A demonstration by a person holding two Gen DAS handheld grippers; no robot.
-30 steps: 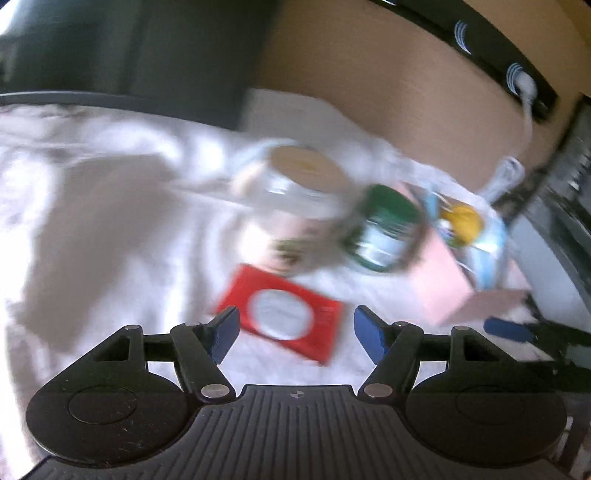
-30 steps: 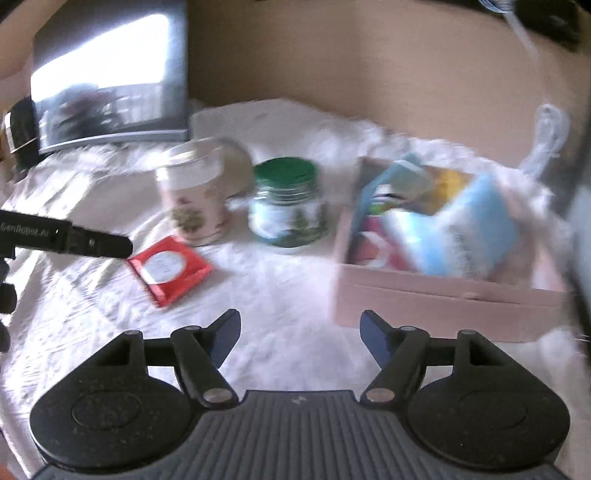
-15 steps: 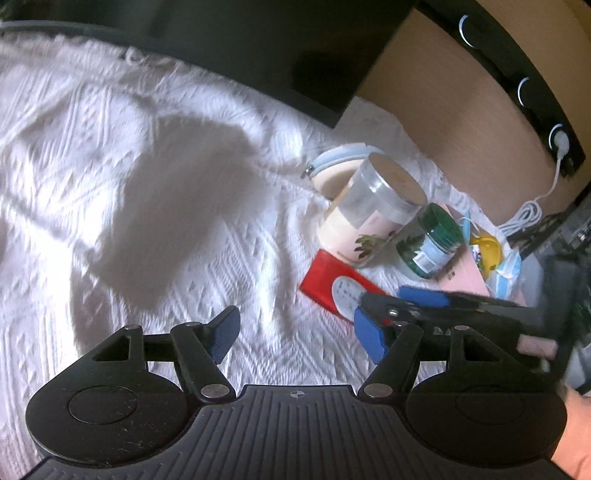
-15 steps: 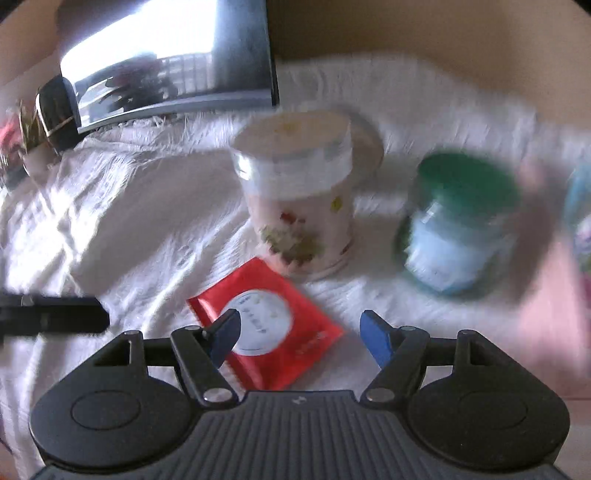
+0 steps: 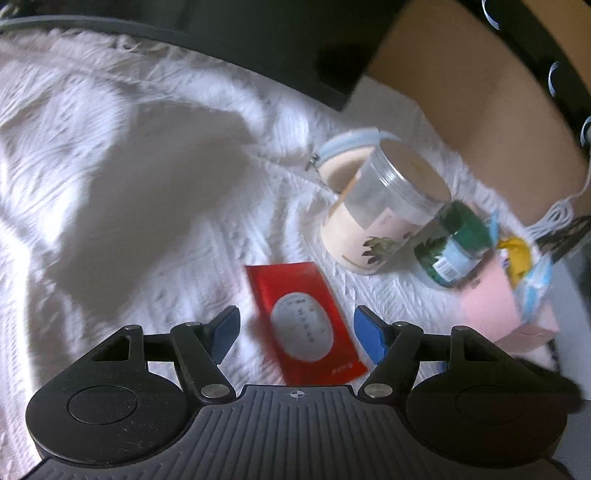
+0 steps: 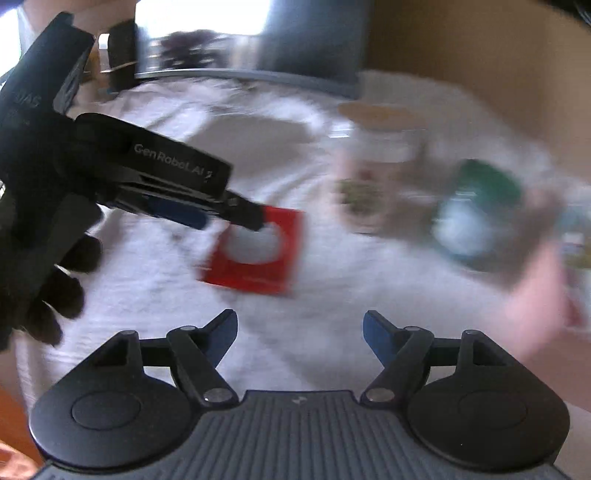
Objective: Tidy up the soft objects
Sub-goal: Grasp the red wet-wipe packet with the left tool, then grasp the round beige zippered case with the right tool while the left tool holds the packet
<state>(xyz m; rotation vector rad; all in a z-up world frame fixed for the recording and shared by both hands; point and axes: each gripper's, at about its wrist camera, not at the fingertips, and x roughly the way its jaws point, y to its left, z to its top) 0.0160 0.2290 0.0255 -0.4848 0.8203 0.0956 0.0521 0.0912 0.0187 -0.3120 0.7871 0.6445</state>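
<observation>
A red soft packet [image 5: 304,319] with a white oval label lies flat on the white cloth, between the open blue fingertips of my left gripper [image 5: 295,334]. In the right wrist view the packet [image 6: 258,254] lies ahead, and the left gripper [image 6: 221,216] reaches in from the left just over it. My right gripper [image 6: 300,338] is open and empty, held back from the packet. A pink box [image 5: 495,301] at the right holds several soft packs.
A clear jar with a cream label [image 5: 380,225] and a green-lidded jar [image 5: 452,247] stand behind the packet. A round lid [image 5: 351,153] lies behind them. A dark monitor [image 5: 258,29] and a wooden wall bound the far side.
My left gripper has moved in over the red packet, which now lies between its fingertips. My right gripper has drawn back and swung; its view is blurred.
</observation>
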